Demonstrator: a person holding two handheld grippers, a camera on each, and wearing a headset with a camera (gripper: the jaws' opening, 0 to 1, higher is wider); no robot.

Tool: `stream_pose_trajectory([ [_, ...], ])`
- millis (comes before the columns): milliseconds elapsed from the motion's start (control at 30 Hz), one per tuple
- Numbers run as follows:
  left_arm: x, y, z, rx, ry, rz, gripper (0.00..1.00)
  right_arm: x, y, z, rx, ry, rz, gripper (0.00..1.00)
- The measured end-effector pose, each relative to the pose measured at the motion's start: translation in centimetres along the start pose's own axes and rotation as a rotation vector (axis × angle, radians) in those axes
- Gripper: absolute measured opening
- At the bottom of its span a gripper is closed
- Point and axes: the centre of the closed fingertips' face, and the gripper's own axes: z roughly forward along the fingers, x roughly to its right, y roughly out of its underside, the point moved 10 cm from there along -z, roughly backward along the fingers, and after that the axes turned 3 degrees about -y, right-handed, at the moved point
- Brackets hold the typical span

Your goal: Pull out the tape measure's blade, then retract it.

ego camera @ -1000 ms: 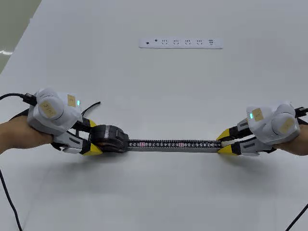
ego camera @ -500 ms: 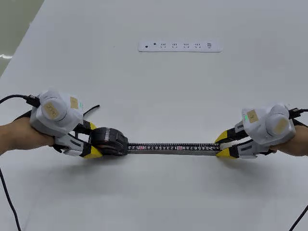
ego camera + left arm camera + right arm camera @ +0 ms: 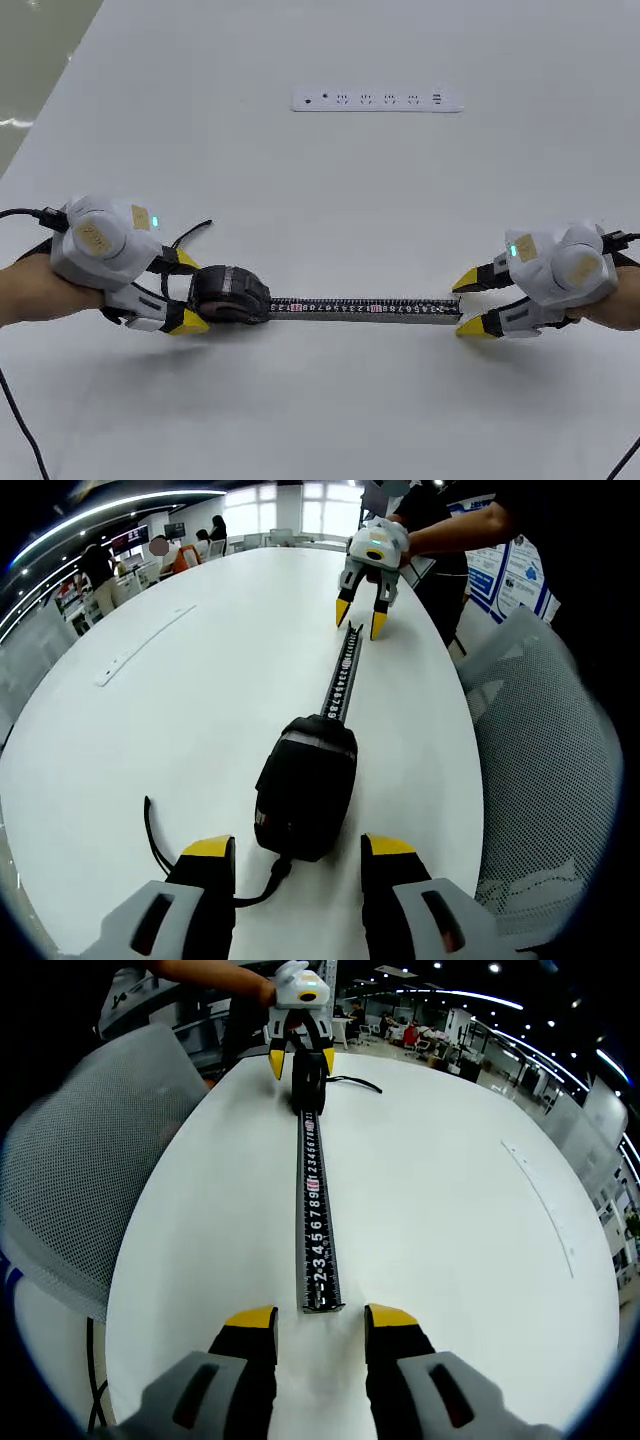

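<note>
Surface: a plain white worktop [image 3: 330,200], its edge rounded as seen from the gripper views. A white power strip [image 3: 377,100] lies toward the far edge, well apart from everything else. A grey mesh chair [image 3: 560,730] stands at the near edge.

Room: an open office with ceiling lights [image 3: 480,998] in strips and spots. There are people [image 3: 216,528] in the distance, too small to detail.

Task item: the black tape measure case [image 3: 230,293] rests on the worktop close to the near edge, toward its left end. The blade [image 3: 365,306] is drawn out and lies flat, printed face up, running along the near edge. Its end hook [image 3: 322,1307] rests on the surface. A black cord [image 3: 190,232] trails from the rear of the case across the worktop.

Tool, left: the left gripper [image 3: 188,290] has its jaws wide, with the yellow fingertips [image 3: 210,846] flanking the rear end of the case. The left gripper view shows a clear gap at one jaw. Contact at the other jaw cannot be confirmed.

Tool, right: the right gripper [image 3: 468,304] has its jaws wide and holds nothing. The end hook sits just ahead of the gap between the tips and touches neither in the right gripper view.
</note>
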Motion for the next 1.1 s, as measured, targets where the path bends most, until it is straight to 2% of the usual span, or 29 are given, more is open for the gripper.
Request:
stream_pose_trajectory([
  [167,0.7,0.5,-0.8,0.023,-0.030,-0.044,0.55,-0.4,0.2,-0.8,0.011,0.041,0.035,0.41],
  [300,1.6,0.9,-1.4,0.057,-0.062,-0.092,0.64,-0.9,0.3,-1.7,0.025,0.078,0.073,0.50],
  [500,3.0,1.3,-2.1,0.109,-0.126,-0.173,0.73,-1.8,0.0,-2.7,0.055,0.120,0.112,0.56],
  [667,4.5,1.5,-2.6,0.148,-0.174,-0.222,0.78,-2.9,-0.1,-3.4,0.099,0.171,0.185,0.61],
  [833,5.8,1.6,-3.1,0.196,-0.205,-0.282,0.81,-4.2,0.0,-3.6,0.116,0.201,0.231,0.66],
  [900,6.1,1.7,-3.3,0.211,-0.221,-0.299,0.82,-4.6,0.0,-3.7,0.131,0.214,0.258,0.68],
  [1033,6.8,1.7,-3.5,0.271,-0.250,-0.347,0.85,-5.5,0.0,-3.8,0.156,0.235,0.303,0.71],
  [1100,7.1,1.7,-3.5,0.280,-0.266,-0.360,0.87,-5.8,0.0,-3.8,0.171,0.246,0.328,0.73],
])
